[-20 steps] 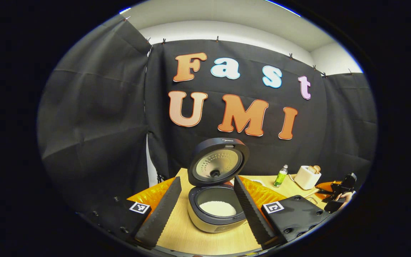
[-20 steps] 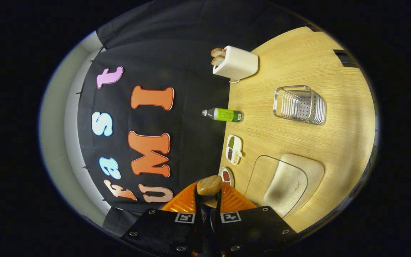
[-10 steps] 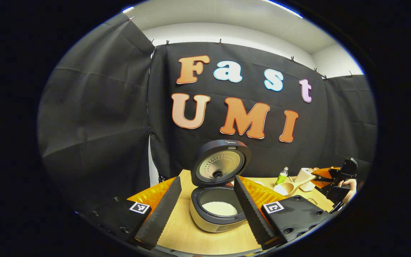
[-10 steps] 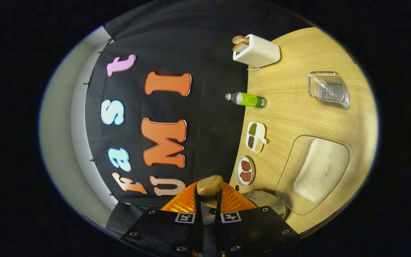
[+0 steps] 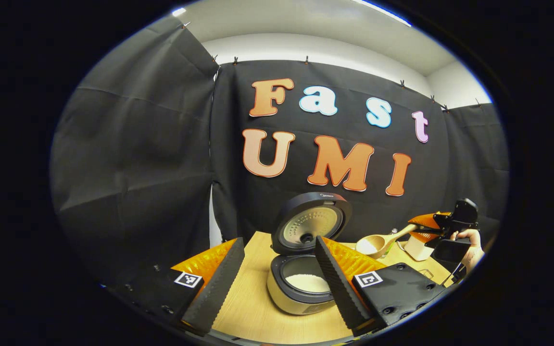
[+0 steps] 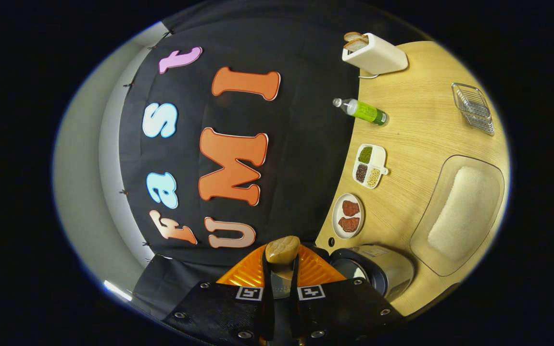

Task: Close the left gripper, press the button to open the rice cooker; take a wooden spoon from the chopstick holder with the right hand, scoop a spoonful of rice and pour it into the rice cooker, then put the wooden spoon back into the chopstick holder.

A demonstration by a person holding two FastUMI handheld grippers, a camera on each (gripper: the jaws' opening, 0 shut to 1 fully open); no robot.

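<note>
In the left gripper view the rice cooker [image 5: 301, 288] stands on the worktop [image 5: 253, 312] between the left gripper's spread fingers [image 5: 214, 283], its lid [image 5: 311, 222] raised behind the pot. To its right the wooden spoon [image 5: 378, 244] hangs above the worktop, its bowl toward the cooker. In the right gripper view the toaster [image 6: 375, 54], bottle [image 6: 362, 110], divided dish [image 6: 369, 166] and plate [image 6: 348, 216] line the worktop's edge along the wall, with the rice tray [image 6: 459, 211] and wire rack [image 6: 473, 108] farther from it.
</note>
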